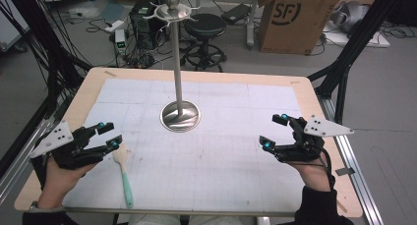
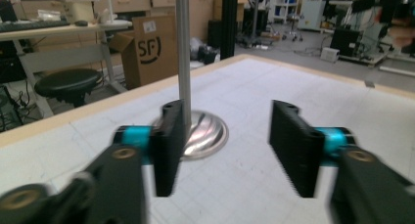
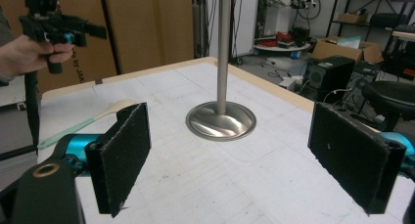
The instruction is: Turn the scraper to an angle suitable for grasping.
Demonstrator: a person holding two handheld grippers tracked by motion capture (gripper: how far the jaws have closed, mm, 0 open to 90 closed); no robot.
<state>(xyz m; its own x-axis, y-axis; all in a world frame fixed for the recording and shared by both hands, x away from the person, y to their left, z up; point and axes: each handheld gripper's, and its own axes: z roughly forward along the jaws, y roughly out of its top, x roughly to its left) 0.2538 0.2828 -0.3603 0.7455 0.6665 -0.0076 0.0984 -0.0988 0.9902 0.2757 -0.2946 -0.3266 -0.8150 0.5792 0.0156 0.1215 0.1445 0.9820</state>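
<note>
Your left gripper (image 1: 109, 135) hovers over the left edge of the white grid mat (image 1: 221, 151), jaws parted partway with nothing between them. In the left gripper view (image 2: 222, 145) both ribbed pads stand apart with bare mat showing in the gap, so no grip. Your left hand (image 1: 61, 173) wraps the handle from below, and the grey three-cornered plate sits on top.

The spatula (image 1: 123, 173) lies flat on the mat just beside your left gripper, on its right. Its pale wooden blade points away from you and sits just under the nearer jaw tip, though I can't tell whether they touch. The mint-green handle runs back toward your edge of the table. The right gripper view catches the spatula (image 3: 93, 120) lying on the mat behind its left pad.

Your right gripper (image 1: 274, 131) hovers over the right side of the mat, jaws wide, holding nothing. In the right gripper view (image 3: 230, 155) the two flat black pads sit far apart with empty mat between. It is well apart from the spatula. That view also shows your left hand and gripper (image 3: 58, 26) raised at far left.

The steel stand (image 1: 180, 116) sits at mat centre, between the two grippers and farther from you. It has a round dished base, an upright pole, and a hooked top ring with a ball. The wooden table (image 1: 314, 95) edges the mat all round.
</note>
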